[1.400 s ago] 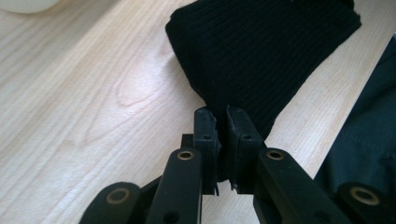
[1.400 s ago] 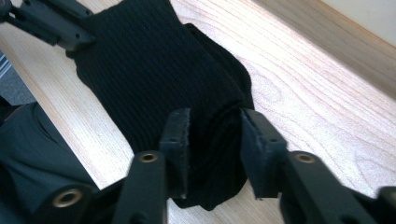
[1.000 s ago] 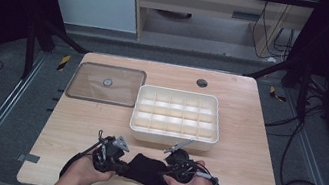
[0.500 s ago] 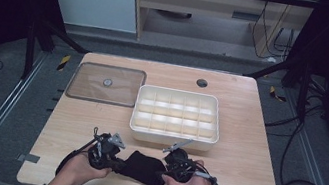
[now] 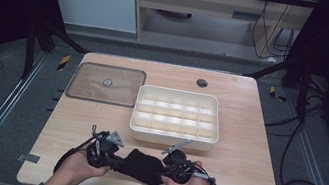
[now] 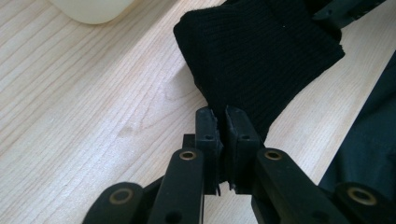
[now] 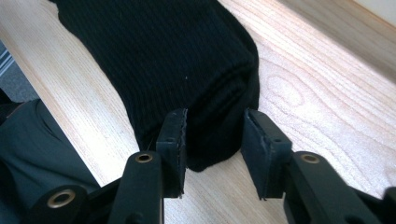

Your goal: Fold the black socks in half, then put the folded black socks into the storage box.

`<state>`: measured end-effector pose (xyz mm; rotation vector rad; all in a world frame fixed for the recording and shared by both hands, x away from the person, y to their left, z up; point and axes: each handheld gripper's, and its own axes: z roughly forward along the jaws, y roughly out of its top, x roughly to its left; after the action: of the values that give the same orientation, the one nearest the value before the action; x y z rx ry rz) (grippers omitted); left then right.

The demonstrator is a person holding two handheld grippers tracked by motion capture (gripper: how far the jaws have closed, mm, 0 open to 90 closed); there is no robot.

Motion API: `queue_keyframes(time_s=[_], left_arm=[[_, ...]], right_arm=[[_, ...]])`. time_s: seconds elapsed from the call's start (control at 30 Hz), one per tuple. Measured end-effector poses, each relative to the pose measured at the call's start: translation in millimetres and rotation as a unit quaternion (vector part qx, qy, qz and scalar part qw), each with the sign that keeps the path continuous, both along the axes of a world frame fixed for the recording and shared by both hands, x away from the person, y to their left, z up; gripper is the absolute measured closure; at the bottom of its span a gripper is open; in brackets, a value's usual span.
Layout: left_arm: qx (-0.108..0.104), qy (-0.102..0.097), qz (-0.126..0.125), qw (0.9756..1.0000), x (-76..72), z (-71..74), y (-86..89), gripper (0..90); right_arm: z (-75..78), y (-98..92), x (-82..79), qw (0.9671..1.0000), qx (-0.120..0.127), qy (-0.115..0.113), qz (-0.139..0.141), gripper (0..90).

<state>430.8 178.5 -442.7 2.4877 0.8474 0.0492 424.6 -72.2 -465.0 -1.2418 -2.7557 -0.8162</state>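
- Right now a black ribbed knitted sock (image 5: 142, 166) lies on the near edge of the pale wooden counter (image 5: 253, 153), stretched between the person's two hands.
- The left gripper (image 6: 223, 122) has its jaws pressed together on a thin edge of the sock, pinching it fast.
- The right gripper (image 7: 215, 135) stands part open with the sock's folded end between its jaws; they have just been closing, but the pads do not look pressed on the fabric yet.
- Behind the hands a white plastic divided tray (image 5: 180, 95) sits with every compartment bare, and a clear flat lid (image 5: 107, 84) lies just beside it.
- My guess is the folding is midway: the sock looks doubled over, yet nothing is stowed in the tray.
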Motion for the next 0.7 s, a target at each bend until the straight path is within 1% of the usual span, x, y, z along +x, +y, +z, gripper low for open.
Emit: queue_keyframes(time_s=[0.07, 0.27, 0.53, 0.7], left_arm=[[0.001, 0.000, 0.002, 1.0000, 0.2, -0.2, 0.7, 84.1], [0.000, -0.004, 0.002, 1.0000, 1.1, 3.8, 0.1, 84.2], [0.004, -0.010, -0.006, 0.9999, 2.2, 13.6, -3.7, 84.2], [0.001, -0.013, -0.013, 0.9998, 0.0, 17.2, -8.3, 84.3]], right_arm=[[0.2, -0.6, -0.5, 1.0000, 0.001, -0.003, 0.002, 60.0], [0.9, -1.3, -1.6, 1.0000, 0.000, 0.000, 0.003, 61.0], [-0.2, 0.2, 1.0, 1.0000, 0.000, 0.002, 0.005, 64.9], [-0.5, 1.0, 1.6, 1.0000, 0.001, 0.003, 0.005, 67.0]])
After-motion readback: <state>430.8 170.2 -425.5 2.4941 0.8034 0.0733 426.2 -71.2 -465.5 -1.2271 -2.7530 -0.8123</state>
